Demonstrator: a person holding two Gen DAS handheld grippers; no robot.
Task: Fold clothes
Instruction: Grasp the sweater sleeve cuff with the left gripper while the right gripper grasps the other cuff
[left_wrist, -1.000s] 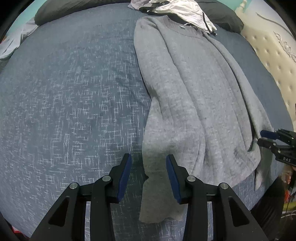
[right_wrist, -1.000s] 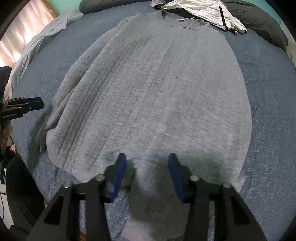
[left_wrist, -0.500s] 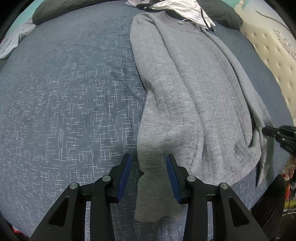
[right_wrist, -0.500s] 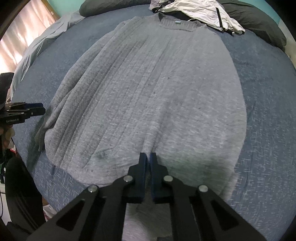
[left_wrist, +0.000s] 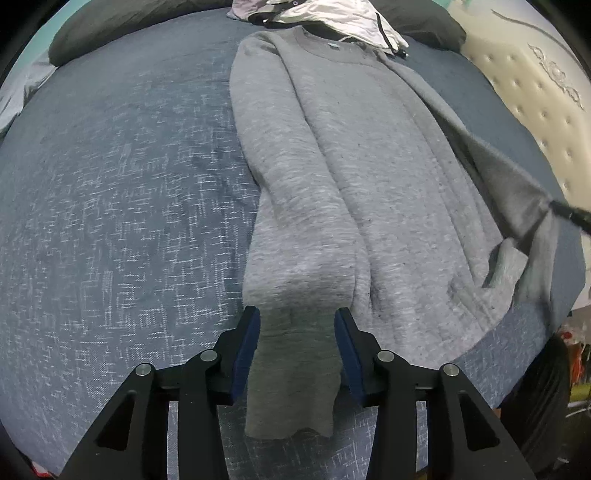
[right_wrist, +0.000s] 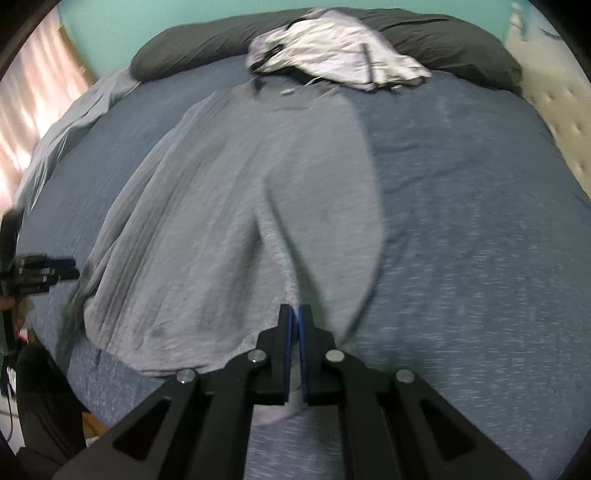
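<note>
Long grey knitted sweater (left_wrist: 354, 192) spread lengthwise on the blue cross-hatched bed cover (left_wrist: 122, 221), collar toward the crumpled white garment (left_wrist: 332, 18) and dark pillows (right_wrist: 461, 40) at the far end. Right gripper (right_wrist: 294, 314) clenched on the sweater's right edge near the hem, fingers (right_wrist: 284, 332) pressed together with cloth pinched between them, that side raised off the bed and drawn taut. Left gripper (left_wrist: 297, 332) hovering over the left sleeve (left_wrist: 291, 369), fingers (left_wrist: 247, 347) parted and opening slightly, cuff lying between them but not squeezed. Likely step: carrying the right side across toward the middle. Best done with a low, steady sweep, keeping the fold line straight along the body, laying the edge flat before letting go. Left side worth pinning or gripping first, to stop the whole sweater sliding.
</note>
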